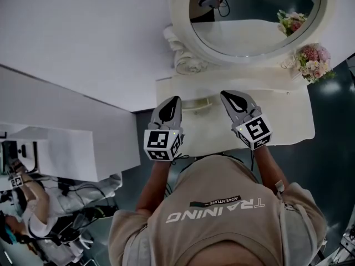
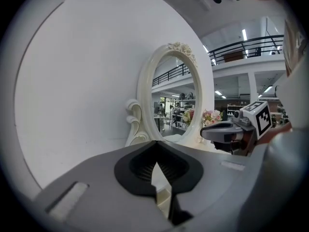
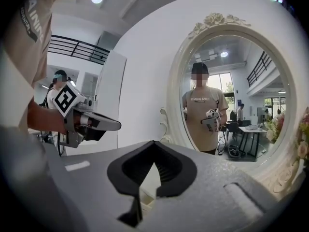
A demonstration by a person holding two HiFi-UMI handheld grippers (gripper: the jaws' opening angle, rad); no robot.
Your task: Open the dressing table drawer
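Observation:
The white dressing table (image 1: 288,121) stands against the wall, with an oval mirror (image 1: 249,35) on top. A curved handle (image 1: 197,105) shows on its low drawer front under the mirror, between my two grippers. My left gripper (image 1: 173,100) hovers over the table's left part, its jaws shut on nothing (image 2: 155,144). My right gripper (image 1: 226,95) hangs beside it at about the same height, also shut and empty (image 3: 153,144). Both point toward the mirror and touch nothing. Each gripper shows in the other's view: the right gripper (image 2: 212,129) and the left gripper (image 3: 113,124).
Two pink flower bunches (image 1: 313,60) sit at the table's back right beside the mirror frame. A white wall (image 1: 83,37) runs behind and to the left. A white cabinet (image 1: 61,148) and a seated person (image 1: 33,204) are at the lower left.

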